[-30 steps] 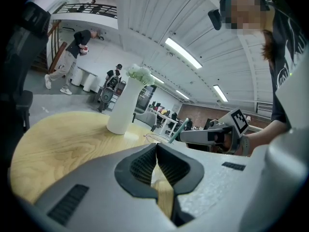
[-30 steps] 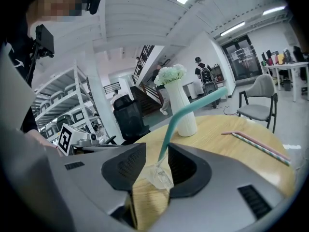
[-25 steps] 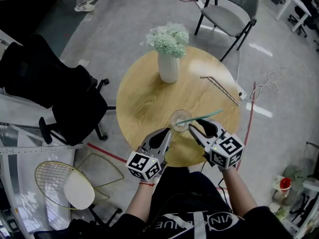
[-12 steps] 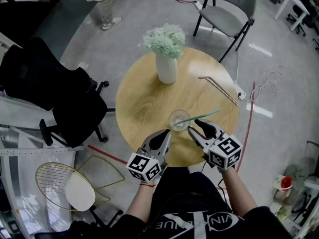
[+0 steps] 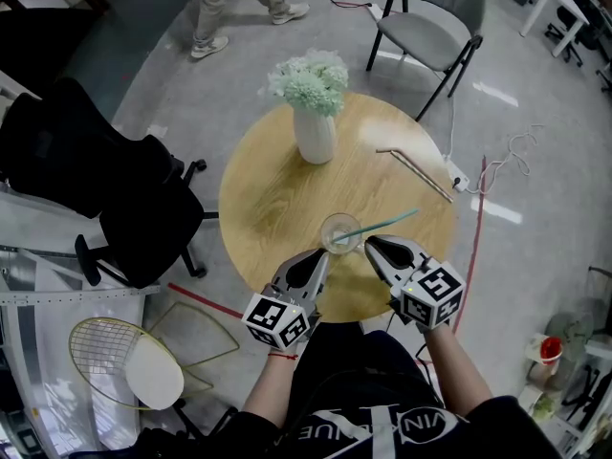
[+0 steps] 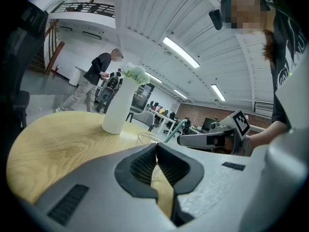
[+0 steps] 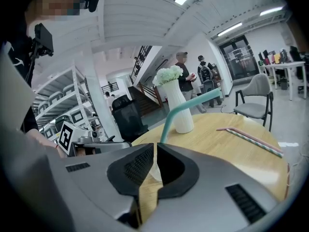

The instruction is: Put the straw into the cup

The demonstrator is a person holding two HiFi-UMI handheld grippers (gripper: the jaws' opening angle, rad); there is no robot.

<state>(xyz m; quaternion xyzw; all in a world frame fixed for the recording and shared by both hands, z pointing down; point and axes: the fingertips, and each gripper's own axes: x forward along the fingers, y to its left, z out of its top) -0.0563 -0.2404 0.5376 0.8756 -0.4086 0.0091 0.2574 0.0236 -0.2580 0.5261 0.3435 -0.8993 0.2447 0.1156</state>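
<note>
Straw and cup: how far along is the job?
Done: the teal straw leans in the cup. In hand: nothing. The right gripper is closing its fingers on nothing beside the cup, and the left gripper is shut and empty. Left: probably only pulling back. A second straw lies apart on the table.

The straw (image 5: 382, 224) was blue-green; the cup (image 5: 340, 231) was see-through; the table (image 5: 268, 199) was light wood with wavy lines; the vase (image 5: 315, 137) was white; the flowers (image 5: 309, 79) were pale green; the second straw (image 5: 418, 175) was pink.
</note>
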